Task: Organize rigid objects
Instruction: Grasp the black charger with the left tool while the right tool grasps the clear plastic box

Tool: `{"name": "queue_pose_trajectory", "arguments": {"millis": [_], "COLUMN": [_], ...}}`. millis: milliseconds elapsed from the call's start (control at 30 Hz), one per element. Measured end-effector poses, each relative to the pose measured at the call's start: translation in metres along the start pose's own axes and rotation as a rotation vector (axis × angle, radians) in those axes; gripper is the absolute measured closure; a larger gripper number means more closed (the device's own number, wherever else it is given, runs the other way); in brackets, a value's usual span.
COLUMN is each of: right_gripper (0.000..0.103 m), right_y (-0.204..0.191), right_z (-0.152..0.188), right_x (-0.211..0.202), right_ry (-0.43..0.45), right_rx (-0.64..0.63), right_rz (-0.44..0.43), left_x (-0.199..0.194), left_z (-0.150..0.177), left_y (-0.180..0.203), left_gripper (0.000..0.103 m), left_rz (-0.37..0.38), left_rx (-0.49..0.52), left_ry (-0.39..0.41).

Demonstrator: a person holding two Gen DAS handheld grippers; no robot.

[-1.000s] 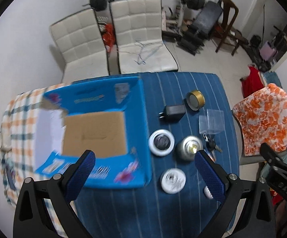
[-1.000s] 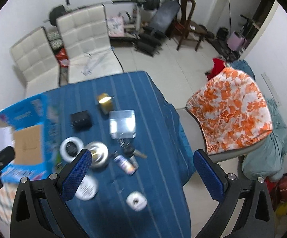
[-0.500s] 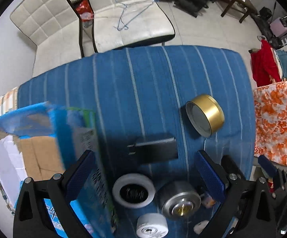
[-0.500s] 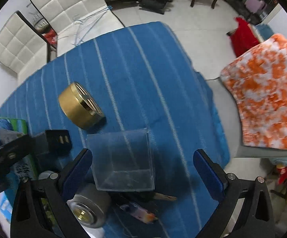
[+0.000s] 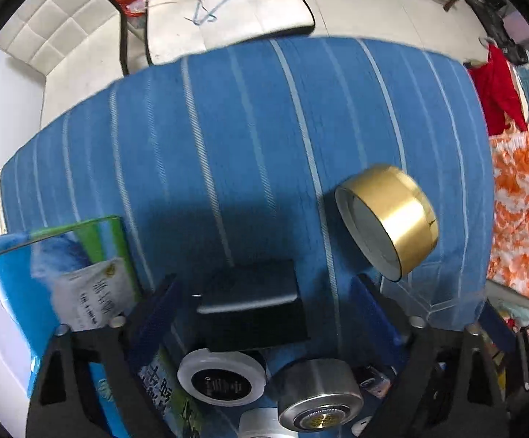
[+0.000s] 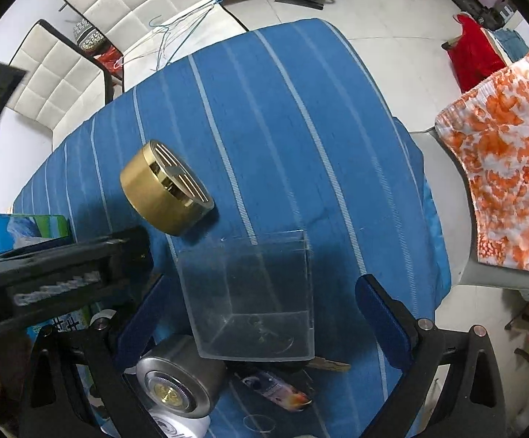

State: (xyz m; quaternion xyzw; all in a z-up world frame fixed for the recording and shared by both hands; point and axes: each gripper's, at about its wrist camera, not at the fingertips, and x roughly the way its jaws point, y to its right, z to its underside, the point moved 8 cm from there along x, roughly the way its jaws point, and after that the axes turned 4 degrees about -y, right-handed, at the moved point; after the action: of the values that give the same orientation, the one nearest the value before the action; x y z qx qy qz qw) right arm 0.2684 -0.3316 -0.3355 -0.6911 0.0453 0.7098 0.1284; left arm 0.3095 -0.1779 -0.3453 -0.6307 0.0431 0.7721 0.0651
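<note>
on blue cloth [image 5: 249,138] | left gripper [image 5: 264,314] wide astride black box [image 5: 253,306] | right gripper [image 6: 260,314] wide astride clear box [image 6: 253,292]

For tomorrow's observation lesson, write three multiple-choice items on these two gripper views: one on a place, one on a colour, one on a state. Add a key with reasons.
1. What lies between the left gripper's fingers?
A. black adapter
B. gold tin
C. keys

2. What colour is the tablecloth?
A. red, plain
B. blue, pale stripes
C. green, checked

3. How is the right gripper?
A. shut on the clear box
B. shut, empty
C. open around the clear box

Key: 1 A, the black adapter sits between the fingers; 2 B, stripes show; 3 C, its fingers stand apart from the clear box.
</note>
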Motion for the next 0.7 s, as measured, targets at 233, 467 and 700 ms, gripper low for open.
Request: {"name": "queue_pose_trajectory", "arguments": {"millis": [233, 467, 700], "right_gripper": [0.006, 0.035, 0.036], "right_y": [0.0, -0.006, -0.005], "right_z": [0.0, 0.004, 0.005], "right_x": [0.013, 0.031, 0.004], "right_ry": [-0.034, -0.095, -0.044], "right_rx": [0.012, -0.003, -0.003], "right_rz": [0.017, 0.077, 0.084], "left_x": [0.032, 0.041, 0.022], "left_z": [-0.003, 0.004, 0.028], "left_y": [-0.01, -0.009, -0.013], "left_gripper": [0.048, 0.049, 0.049], "left_rz": [-0.004, 0.0, 0.029], "left_rx": [-0.025, -0.035, -0.024], "left_ry": [-0.039, -0.01, 0.024]}}
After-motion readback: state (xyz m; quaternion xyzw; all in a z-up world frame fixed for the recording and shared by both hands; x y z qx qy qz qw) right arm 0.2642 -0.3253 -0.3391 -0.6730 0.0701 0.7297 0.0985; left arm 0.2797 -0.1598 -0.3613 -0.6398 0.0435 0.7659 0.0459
